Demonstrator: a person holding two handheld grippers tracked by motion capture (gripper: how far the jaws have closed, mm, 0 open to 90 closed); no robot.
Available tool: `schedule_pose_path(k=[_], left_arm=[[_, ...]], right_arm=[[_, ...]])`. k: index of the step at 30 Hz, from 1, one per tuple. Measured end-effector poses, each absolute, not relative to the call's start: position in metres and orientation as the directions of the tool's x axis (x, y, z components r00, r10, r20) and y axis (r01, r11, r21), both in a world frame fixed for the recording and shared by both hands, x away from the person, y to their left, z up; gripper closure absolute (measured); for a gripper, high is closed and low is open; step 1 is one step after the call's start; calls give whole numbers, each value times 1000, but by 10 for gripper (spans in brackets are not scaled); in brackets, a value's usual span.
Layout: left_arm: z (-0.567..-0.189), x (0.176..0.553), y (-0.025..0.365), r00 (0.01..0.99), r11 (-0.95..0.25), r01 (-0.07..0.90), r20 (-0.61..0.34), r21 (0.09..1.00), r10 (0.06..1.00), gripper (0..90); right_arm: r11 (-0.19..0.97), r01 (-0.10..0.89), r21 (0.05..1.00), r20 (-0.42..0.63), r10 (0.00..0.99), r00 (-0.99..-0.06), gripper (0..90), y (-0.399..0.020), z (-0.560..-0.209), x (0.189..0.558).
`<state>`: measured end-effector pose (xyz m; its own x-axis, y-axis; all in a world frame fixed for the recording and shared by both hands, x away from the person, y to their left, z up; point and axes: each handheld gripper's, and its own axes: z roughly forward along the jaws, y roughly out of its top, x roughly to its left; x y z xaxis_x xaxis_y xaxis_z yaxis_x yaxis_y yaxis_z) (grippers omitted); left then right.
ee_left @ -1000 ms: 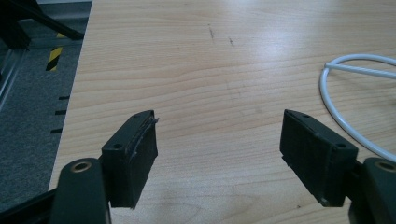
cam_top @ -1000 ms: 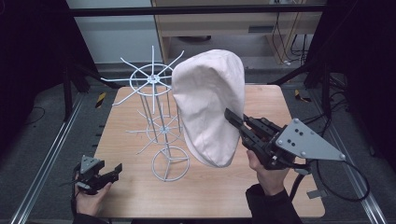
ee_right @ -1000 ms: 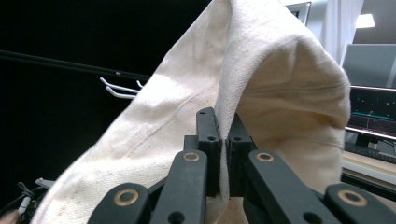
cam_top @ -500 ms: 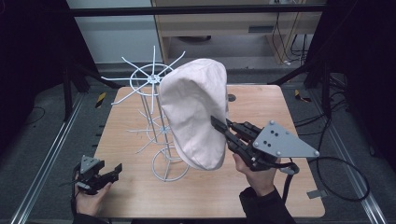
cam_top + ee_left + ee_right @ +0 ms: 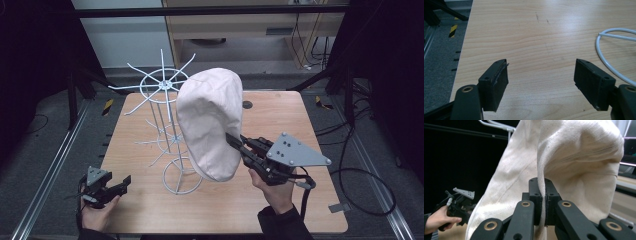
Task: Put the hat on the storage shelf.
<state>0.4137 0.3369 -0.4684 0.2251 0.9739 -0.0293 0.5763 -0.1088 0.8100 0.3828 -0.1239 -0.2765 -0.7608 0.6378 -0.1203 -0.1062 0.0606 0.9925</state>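
From the high view, one cream cloth bag hung in the air over the middle of the wooden table, right in front of the single white wire rack. The right gripper had its fingers pinched tight on the bag's edge. Down at the near left corner the left gripper sat low by the table edge, fingers spread with nothing between them (well apart from the bag).

In the left gripper view, two black fingers stood wide apart over bare table, and one curve of the rack's white base ring showed at the right.

In the right gripper view, the two fingers were clamped together on one fold of the bag, the cloth billowing above them. The other hand held its gripper at far left, and white rack wires crossed the top.
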Motion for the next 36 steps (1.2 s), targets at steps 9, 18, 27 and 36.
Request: schedule_pose_path(k=[9, 18, 27, 36], left_arm=[[-469, 414, 337, 223, -108, 577, -30, 810, 974, 270], [-469, 414, 337, 223, -107, 577, -31, 810, 974, 270], [-469, 414, 337, 223, -106, 577, -31, 810, 974, 269], [-469, 414, 336, 222, -106, 578, -31, 809, 974, 269]], right_arm=[[98, -42, 994, -94, 631, -770, 861, -121, -291, 388], [119, 2, 993, -74, 631, -772, 842, -114, -300, 393], [116, 14, 993, -63, 633, -772, 757, -114, -298, 393], [89, 21, 996, -44, 664, -746, 513, -131, -300, 388]])
